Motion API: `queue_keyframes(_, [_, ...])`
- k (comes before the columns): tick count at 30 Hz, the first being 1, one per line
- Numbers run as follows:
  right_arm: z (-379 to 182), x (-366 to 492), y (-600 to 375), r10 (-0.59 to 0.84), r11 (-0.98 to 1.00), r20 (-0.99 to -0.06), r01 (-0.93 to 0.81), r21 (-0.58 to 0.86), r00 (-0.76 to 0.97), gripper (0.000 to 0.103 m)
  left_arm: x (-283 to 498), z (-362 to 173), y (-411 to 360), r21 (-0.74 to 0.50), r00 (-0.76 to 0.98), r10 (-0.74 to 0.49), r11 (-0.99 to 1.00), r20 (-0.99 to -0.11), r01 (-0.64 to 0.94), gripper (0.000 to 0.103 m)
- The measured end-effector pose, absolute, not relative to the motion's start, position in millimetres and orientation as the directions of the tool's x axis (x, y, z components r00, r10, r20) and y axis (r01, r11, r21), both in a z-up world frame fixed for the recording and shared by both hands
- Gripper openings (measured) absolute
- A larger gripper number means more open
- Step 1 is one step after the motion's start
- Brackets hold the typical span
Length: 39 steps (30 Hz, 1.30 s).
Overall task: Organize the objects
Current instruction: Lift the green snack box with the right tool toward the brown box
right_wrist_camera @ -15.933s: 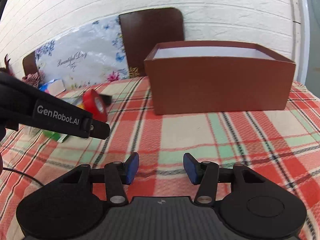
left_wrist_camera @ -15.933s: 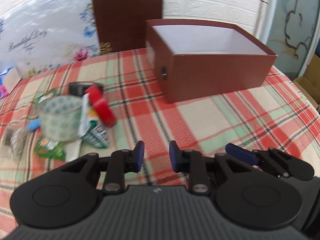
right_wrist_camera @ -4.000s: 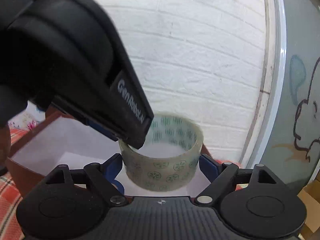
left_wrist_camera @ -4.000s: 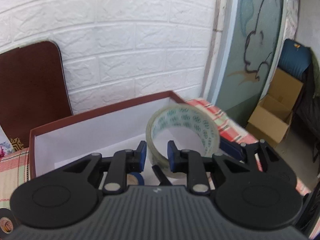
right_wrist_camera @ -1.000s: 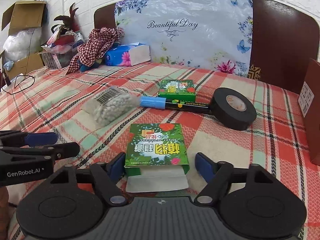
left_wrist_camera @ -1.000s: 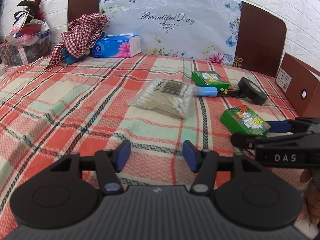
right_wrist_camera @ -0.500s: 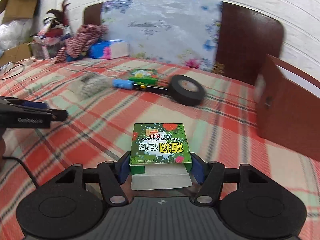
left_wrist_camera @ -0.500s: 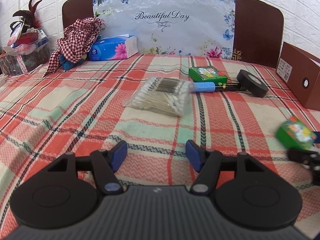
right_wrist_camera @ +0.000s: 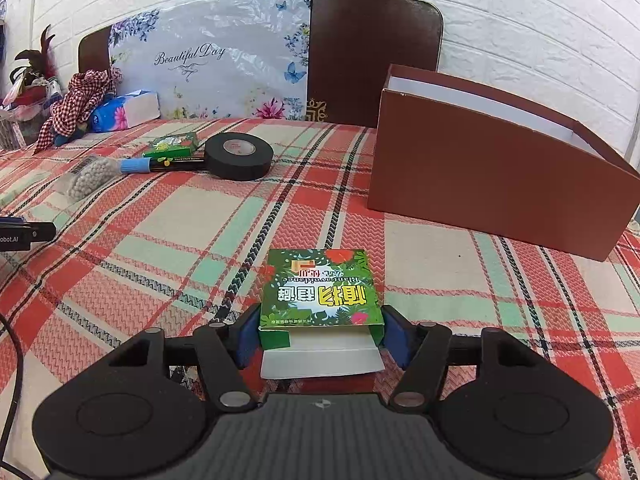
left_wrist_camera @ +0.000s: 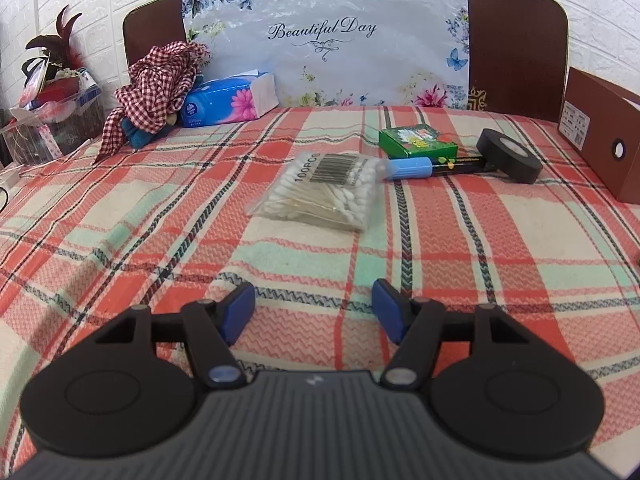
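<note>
Right tool (right_wrist_camera: 322, 334) is gripping the green carton (right_wrist_camera: 320, 292), carrying phase; brown storage box (right_wrist_camera: 492, 184) ahead-right awaits. Left tool (left_wrist_camera: 312, 310) is hovering wide open, empty.

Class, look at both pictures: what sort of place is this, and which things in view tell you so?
Probably a bedroom at home: a plaid blanket covers what looks like a bed, with a headboard against a white brick wall. A tissue box adds to the domestic feel.
</note>
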State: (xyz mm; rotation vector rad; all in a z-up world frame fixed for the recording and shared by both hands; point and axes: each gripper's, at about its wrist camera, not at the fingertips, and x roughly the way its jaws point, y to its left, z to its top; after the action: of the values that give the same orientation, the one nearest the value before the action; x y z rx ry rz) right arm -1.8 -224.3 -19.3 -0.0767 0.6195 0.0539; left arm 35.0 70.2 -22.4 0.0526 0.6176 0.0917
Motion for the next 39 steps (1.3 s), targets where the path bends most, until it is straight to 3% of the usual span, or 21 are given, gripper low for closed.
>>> queue_keyframes(5, [-20.1,-1.6,-227.6,0.051,0.997,-0.578,-0.078,-0.023,0.815,0.069,43.5,-11.0,63.4,-0.016,0.762,0.069,0.995,-0.644,-0.103,0.066])
queue_keyframes(13, [-21.7,-2.4,-229.2,0.075,0.995,-0.57,-0.097,-0.008,0.818,0.073,59.4,6.9,10.0,-0.307,0.628,-0.261,0.951,-0.733,0.038,0.068])
queue_keyframes(14, [-22.0,-2.5,-229.3,0.076,0.995,-0.568,-0.1,-0.01,0.819,0.071,61.5,6.2,0.8,-0.333,0.601,-0.297,0.941,-0.742,0.054,0.073])
queue_keyframes(16, [-22.1,-3.9,-227.5,0.092,0.992,-0.561,-0.122,-0.015,0.822,0.062,62.1,5.1,-17.1,-0.355,0.568,-0.337,0.931,-0.751,0.083,0.081])
queue_keyframes(24, [-21.1,-6.3,-225.2,0.127,0.985,-0.551,-0.17,-0.027,0.825,0.061,61.4,2.5,-82.1,-0.336,0.493,-0.406,0.914,-0.77,0.228,0.082])
queue_keyframes(28, [-20.1,-8.8,-224.8,0.143,0.982,-0.54,-0.188,-0.03,0.83,0.06,61.3,1.5,-101.8,-0.301,0.495,-0.417,0.906,-0.763,0.299,0.073])
queue_keyframes(33, [-17.1,-11.7,-226.7,0.134,0.985,-0.521,-0.172,-0.023,0.843,0.06,68.5,5.7,-111.4,-0.387,0.438,-0.502,0.862,-0.746,0.328,0.049])
queue_keyframes(39, [0.5,-21.8,-243.7,0.097,0.995,-0.412,-0.103,0.007,0.906,0.06,68.5,35.2,-124.3,-0.42,0.463,-0.565,0.823,-0.683,0.383,0.048])
